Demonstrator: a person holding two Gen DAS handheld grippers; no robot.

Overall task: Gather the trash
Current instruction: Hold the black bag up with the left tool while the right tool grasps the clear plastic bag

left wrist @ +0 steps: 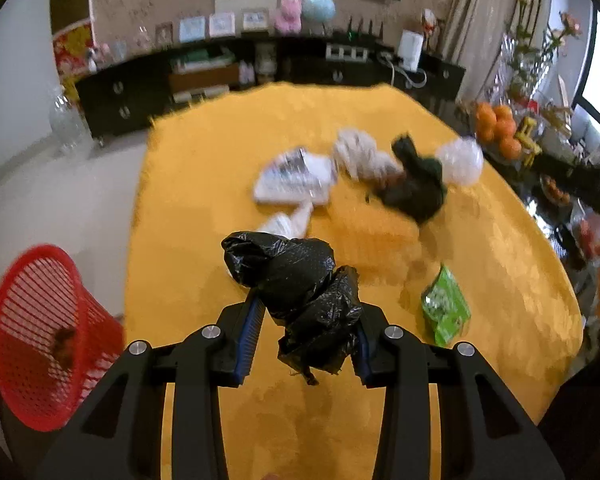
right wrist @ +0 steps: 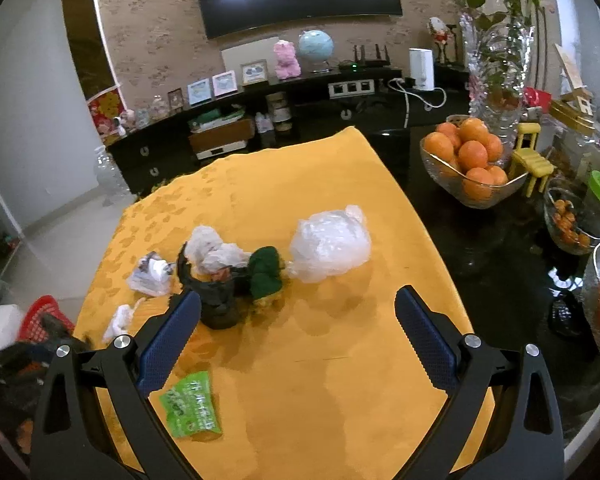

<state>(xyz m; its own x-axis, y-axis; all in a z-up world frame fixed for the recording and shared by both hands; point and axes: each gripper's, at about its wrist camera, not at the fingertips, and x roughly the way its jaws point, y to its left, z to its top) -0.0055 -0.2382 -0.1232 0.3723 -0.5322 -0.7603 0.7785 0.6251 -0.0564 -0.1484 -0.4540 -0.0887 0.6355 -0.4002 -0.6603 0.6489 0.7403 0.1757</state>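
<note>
My left gripper [left wrist: 306, 320] has its jaws pinching a crumpled black plastic bag [left wrist: 296, 288], held above the yellow tabletop [left wrist: 220, 160]. A red mesh basket [left wrist: 40, 332] stands on the floor just off the tabletop's left edge. My right gripper [right wrist: 298, 316] hangs over the tabletop with jaws spread wide and nothing between them. More trash lies on the cloth: a green wrapper [right wrist: 192, 404] near my right gripper, a clear plastic bag [right wrist: 332, 244], a dark green bundle [right wrist: 265, 270] and crumpled white scraps [right wrist: 210, 250].
</note>
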